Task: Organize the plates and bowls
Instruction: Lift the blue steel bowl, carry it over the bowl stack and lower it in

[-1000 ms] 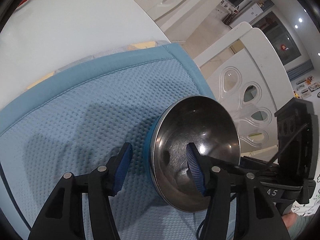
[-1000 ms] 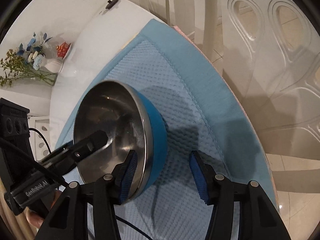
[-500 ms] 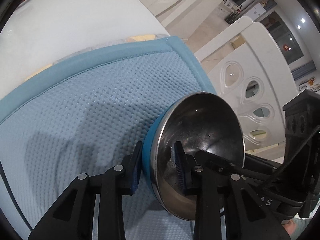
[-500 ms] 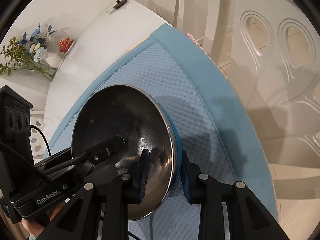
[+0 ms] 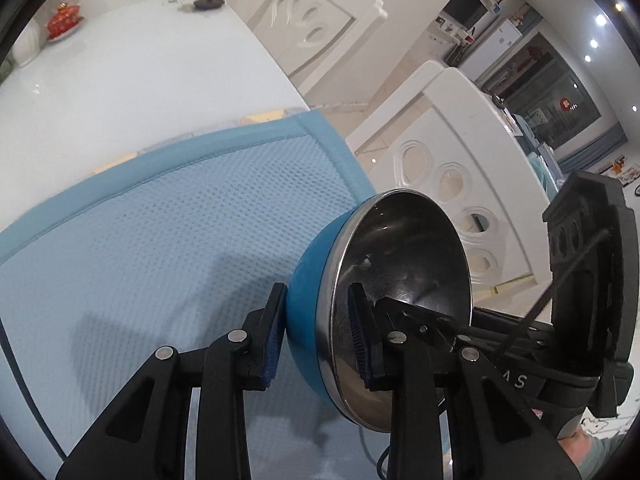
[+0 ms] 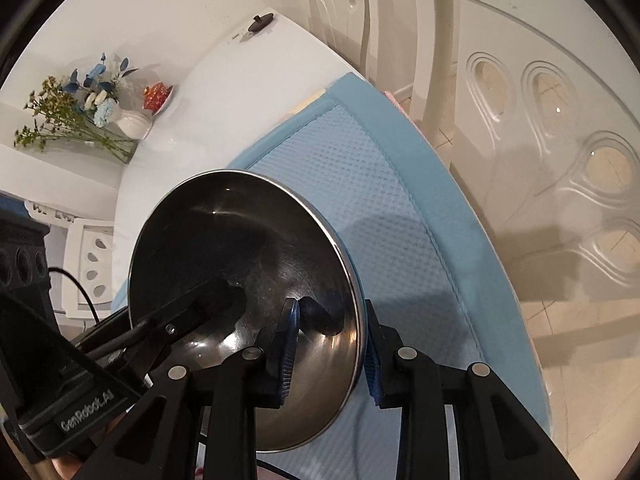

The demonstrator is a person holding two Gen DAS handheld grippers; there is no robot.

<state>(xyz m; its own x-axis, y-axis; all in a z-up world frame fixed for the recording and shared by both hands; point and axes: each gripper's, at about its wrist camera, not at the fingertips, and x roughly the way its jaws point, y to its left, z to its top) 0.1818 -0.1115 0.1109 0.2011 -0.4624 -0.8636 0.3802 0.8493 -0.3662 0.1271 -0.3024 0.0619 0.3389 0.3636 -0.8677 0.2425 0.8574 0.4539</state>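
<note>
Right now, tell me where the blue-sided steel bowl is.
The blue-sided steel bowl is tilted above the light blue mat, near its chair-side edge, clamped by the left gripper and right gripper on opposite rims.

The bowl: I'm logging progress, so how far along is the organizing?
Done: nothing visibly put away yet. In hand: the bowl is clamped on its wall by both the left gripper and the right gripper, each with one finger inside and one outside, tilted over the blue mat. Left: setting it somewhere; no plates or other bowls are in view.

Bright, sharp, fisheye-warped edges
</note>
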